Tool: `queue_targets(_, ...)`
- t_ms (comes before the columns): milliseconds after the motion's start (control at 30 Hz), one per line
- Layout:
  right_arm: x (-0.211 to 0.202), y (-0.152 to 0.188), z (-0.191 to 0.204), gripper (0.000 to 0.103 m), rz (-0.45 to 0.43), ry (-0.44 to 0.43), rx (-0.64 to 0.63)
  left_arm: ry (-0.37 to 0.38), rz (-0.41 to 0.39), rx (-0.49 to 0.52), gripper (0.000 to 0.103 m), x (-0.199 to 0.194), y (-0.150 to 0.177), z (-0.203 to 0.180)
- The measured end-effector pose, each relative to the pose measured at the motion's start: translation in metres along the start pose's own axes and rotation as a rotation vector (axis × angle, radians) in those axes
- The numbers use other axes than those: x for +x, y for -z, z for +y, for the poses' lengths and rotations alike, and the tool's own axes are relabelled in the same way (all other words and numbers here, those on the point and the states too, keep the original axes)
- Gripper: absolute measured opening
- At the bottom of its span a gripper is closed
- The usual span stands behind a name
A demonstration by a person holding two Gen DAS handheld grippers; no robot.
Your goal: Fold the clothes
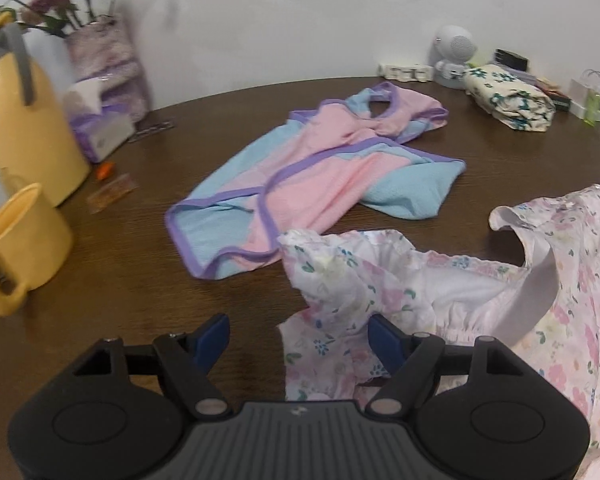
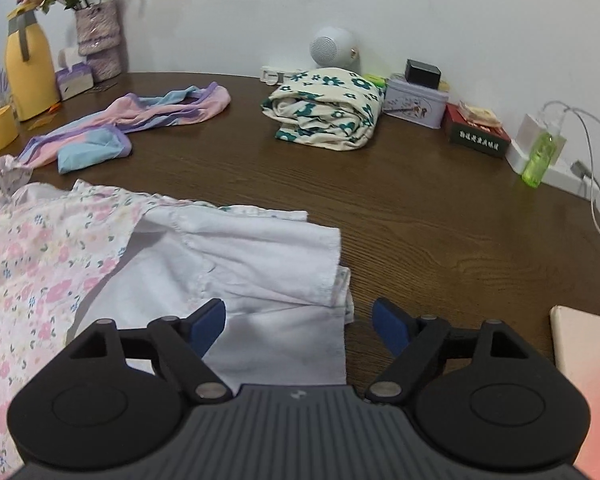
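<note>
Left gripper [image 1: 298, 336]: blue fingers spread wide, nothing clamped between them. Hovering low over the desk [image 1: 120, 280], with the crumpled near edge of the pink floral garment [image 1: 480, 300] lying between and just beyond the fingertips; right finger close against the fabric, actual contact hard to judge. Garment running off the right and bottom edges of the left wrist view, so full shape not visible; white lining turned outward at its opening.

Right gripper [image 2: 299, 326]: fingers likewise wide apart, gripping nothing. Positioned over the white inside-out part of the same floral garment [image 2: 40, 264], whose hem corner falls between the fingers; left finger over cloth, right finger over bare desk [image 2: 440, 240]. Whether the tips touch the cloth: cannot tell.

Farther out, a pink, blue and purple garment [image 1: 312, 184] spread unfolded near the middle of the desk, well apart from both grippers. Beyond it, near the wall, a cream cloth with green flowers [image 2: 324, 112] already folded into a bundle.

Along the left side: a yellow mug [image 1: 20, 248], a yellow jug [image 1: 24, 120] cut off by the frame, a tissue box [image 1: 100, 128], a vase of flowers [image 1: 108, 64]. Toward the right: a white round speaker [image 2: 332, 48], a tin box [image 2: 414, 100], a green bottle [image 2: 540, 156], white cables. Flat pale object at the lower right of the right wrist view cropped and not identifiable.
</note>
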State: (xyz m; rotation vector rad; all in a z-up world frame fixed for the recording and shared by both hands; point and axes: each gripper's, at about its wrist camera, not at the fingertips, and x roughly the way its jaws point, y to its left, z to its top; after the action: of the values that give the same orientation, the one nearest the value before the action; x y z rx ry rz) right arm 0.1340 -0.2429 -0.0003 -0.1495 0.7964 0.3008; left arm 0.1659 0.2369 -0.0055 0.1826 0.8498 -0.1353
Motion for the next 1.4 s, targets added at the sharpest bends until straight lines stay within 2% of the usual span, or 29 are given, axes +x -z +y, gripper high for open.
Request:
queue_targets(33,0.002,0.000,-0.001,0.082,0.000,-0.010,0.010,0.017,-0.001,-0.009,0.069,0.002,-0.001,0.001)
queue_targets(100,0.004,0.000,-0.003,0.081,0.000,-0.040,0.030,0.053,-0.004,-0.031,0.050,0.006,-0.002,0.003)
queue_targets(133,0.006,-0.001,-0.002,0.080,0.000,-0.050,0.033,0.071,-0.005,-0.042,0.045,0.007,-0.003,0.004)
queue_targets(167,0.007,-0.001,-0.002,0.076,0.002,-0.054,0.034,0.089,-0.006,-0.052,0.033,0.009,-0.004,0.004)
queue_targets(200,0.008,-0.001,-0.001,0.074,0.004,-0.058,0.037,0.099,-0.007,-0.053,0.016,0.009,-0.005,0.004)
queue_targets(233,0.009,-0.001,-0.001,0.066,0.006,-0.064,0.043,0.093,-0.008,-0.049,0.012,0.009,-0.006,0.002)
queue_targets(267,0.010,-0.001,0.000,0.047,0.007,-0.073,0.049,0.082,-0.009,-0.047,0.010,0.009,-0.006,0.000)
queue_targets(300,0.010,0.000,0.000,0.019,0.009,-0.086,0.058,0.072,-0.009,-0.044,0.006,0.009,-0.006,-0.002)
queue_targets(333,0.011,0.001,0.000,0.008,0.012,-0.106,0.074,0.049,-0.008,-0.038,0.006,0.007,-0.005,-0.005)
queue_targets(400,0.011,0.003,0.004,0.002,0.011,-0.133,0.089,-0.015,-0.002,-0.019,0.005,0.002,-0.001,-0.009)
queue_targets(500,0.010,0.003,0.029,0.001,0.005,-0.216,0.055,-0.168,0.016,0.016,0.004,-0.011,0.014,-0.004)
queue_targets(667,0.010,-0.009,0.084,0.001,-0.022,-0.343,-0.035,-0.425,0.076,-0.016,0.004,-0.027,0.031,0.037)
queue_targets(767,0.018,-0.021,0.103,0.001,-0.048,-0.337,-0.060,-0.436,0.069,-0.076,0.006,-0.037,0.033,0.053)
queue_targets(833,0.021,-0.029,0.105,0.007,-0.064,-0.327,-0.063,-0.433,0.061,-0.118,0.016,-0.044,0.033,0.062)
queue_targets(867,0.022,-0.034,0.103,0.022,-0.071,-0.321,-0.062,-0.425,0.045,-0.127,0.030,-0.050,0.032,0.059)
queue_targets(900,0.021,-0.038,0.099,0.057,-0.083,-0.304,-0.059,-0.414,0.024,-0.133,0.046,-0.057,0.030,0.053)
queue_targets(933,0.021,-0.043,0.095,0.071,-0.094,-0.290,-0.057,-0.398,-0.008,-0.115,0.051,-0.065,0.028,0.043)
queue_targets(967,0.020,-0.048,0.092,0.080,-0.106,-0.280,-0.055,-0.364,-0.036,-0.085,0.055,-0.073,0.026,0.029)
queue_targets(1033,0.022,-0.064,0.080,0.080,-0.111,-0.275,-0.034,-0.282,-0.086,-0.023,0.056,-0.090,0.024,-0.002)
queue_targets(1133,0.043,-0.091,0.064,0.080,-0.037,-0.328,0.047,-0.072,-0.125,0.061,0.057,-0.105,0.022,-0.061)
queue_targets(1267,0.082,-0.118,0.063,0.080,0.061,-0.359,0.096,0.180,-0.122,0.198,0.057,-0.108,0.023,-0.154)
queue_targets(1333,0.098,-0.126,0.069,0.080,0.096,-0.350,0.078,0.247,-0.113,0.279,0.057,-0.104,0.026,-0.200)
queue_targets(1400,0.105,-0.128,0.076,0.076,0.116,-0.354,0.052,0.263,-0.106,0.327,0.056,-0.100,0.029,-0.229)
